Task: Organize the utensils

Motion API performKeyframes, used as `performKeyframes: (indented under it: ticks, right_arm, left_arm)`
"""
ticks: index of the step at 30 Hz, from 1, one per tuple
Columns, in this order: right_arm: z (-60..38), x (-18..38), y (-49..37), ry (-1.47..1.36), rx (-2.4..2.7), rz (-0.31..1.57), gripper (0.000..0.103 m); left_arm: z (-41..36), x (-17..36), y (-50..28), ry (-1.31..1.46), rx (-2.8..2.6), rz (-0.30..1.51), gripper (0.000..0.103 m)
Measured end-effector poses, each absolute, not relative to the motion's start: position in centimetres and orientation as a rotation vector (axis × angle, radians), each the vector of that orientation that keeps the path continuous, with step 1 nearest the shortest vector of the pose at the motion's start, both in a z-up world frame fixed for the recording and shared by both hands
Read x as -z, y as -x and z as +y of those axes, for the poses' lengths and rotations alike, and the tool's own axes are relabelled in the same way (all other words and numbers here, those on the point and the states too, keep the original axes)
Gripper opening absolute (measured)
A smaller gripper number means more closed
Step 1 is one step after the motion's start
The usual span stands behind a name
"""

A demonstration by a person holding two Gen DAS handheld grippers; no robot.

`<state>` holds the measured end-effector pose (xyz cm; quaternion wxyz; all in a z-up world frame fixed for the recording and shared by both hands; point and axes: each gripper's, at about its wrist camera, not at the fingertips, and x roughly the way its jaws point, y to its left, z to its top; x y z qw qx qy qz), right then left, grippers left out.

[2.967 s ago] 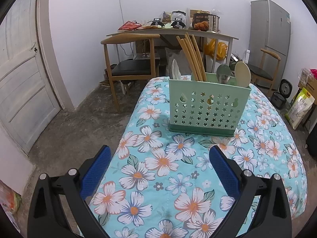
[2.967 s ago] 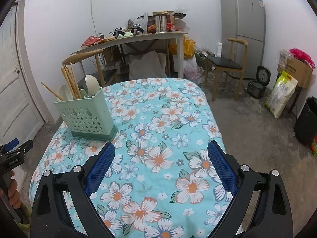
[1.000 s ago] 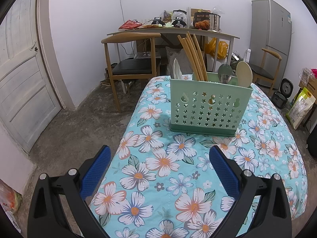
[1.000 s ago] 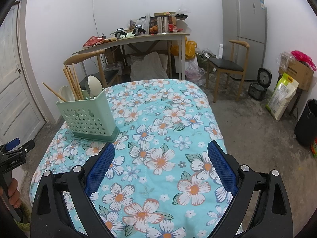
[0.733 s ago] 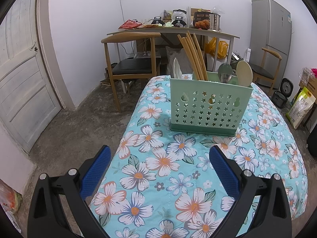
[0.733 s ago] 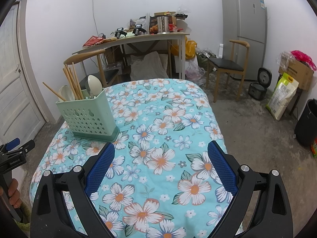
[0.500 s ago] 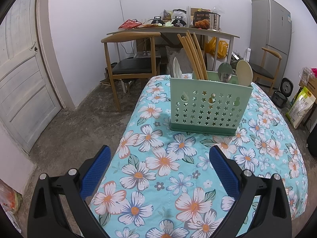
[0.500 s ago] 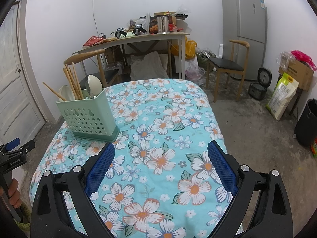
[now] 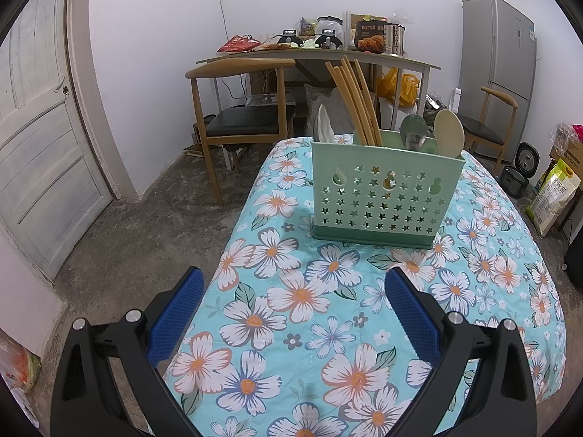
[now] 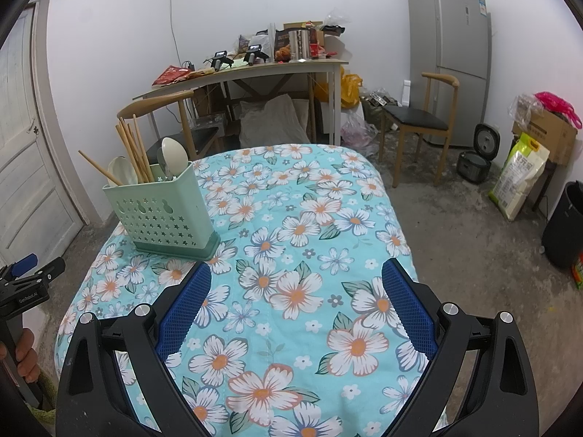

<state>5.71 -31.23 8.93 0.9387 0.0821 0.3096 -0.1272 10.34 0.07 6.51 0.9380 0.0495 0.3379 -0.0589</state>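
A pale green perforated utensil holder [image 9: 382,196] stands on the flowered table [image 9: 291,309]; it also shows at the left of the right wrist view [image 10: 164,211]. In it stand several wooden chopsticks [image 9: 353,102], a cream spoon [image 9: 449,132], a grey-green spoon [image 9: 413,132] and a white spoon [image 9: 324,127]. My left gripper [image 9: 291,291] is open and empty, near the table's front edge, short of the holder. My right gripper [image 10: 293,286] is open and empty above the table's middle, right of the holder.
Behind the table stand a wooden chair [image 9: 244,116] and a cluttered desk [image 9: 317,54]. A fridge [image 10: 452,58], a second chair [image 10: 419,120], a rice cooker [image 10: 473,164], a sack [image 10: 519,174] and a black bin [image 10: 564,229] are to the right. A white door [image 9: 36,145] is left.
Both views have shifted very slightly over the last three seconds. The holder, the utensils and both open grippers stand as before.
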Motion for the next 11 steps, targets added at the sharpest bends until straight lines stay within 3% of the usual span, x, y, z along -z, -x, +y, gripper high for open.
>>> performKeyframes:
  ticks: [11]
  right_arm:
    - [-31.24, -8.94, -5.67, -0.168, 0.261, 0.632, 0.091]
  left_arm:
    - [-0.09, -6.05, -10.45, -0.101, 0.126, 0.701, 0.097]
